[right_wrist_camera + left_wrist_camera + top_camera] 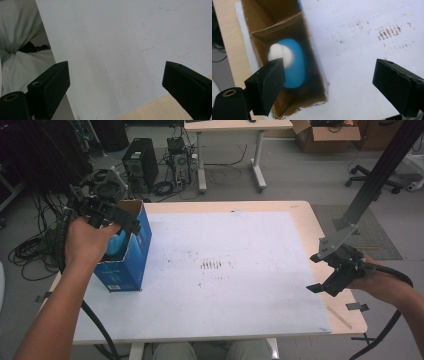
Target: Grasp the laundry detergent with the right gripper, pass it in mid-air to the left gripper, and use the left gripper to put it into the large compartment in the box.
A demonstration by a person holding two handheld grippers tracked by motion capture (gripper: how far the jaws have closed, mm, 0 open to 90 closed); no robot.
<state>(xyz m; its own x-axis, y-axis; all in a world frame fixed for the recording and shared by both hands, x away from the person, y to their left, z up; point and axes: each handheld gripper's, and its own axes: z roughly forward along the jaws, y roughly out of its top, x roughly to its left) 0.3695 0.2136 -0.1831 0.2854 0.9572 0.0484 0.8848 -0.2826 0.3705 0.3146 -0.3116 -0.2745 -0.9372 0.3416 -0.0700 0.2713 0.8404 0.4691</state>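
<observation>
The bottle (293, 66) — blue with a white cap — sits down inside the open box (131, 251) at the tabletop's left edge. Above it the left gripper (329, 82) hangs with its jaws spread wide and nothing between them. The step looks like clearing the box: best lift straight up, so neither jaw catches a cardboard flap and tips it. The right gripper (334, 276) waits wide open and empty near the tabletop's right edge — well placed out of the way.
</observation>
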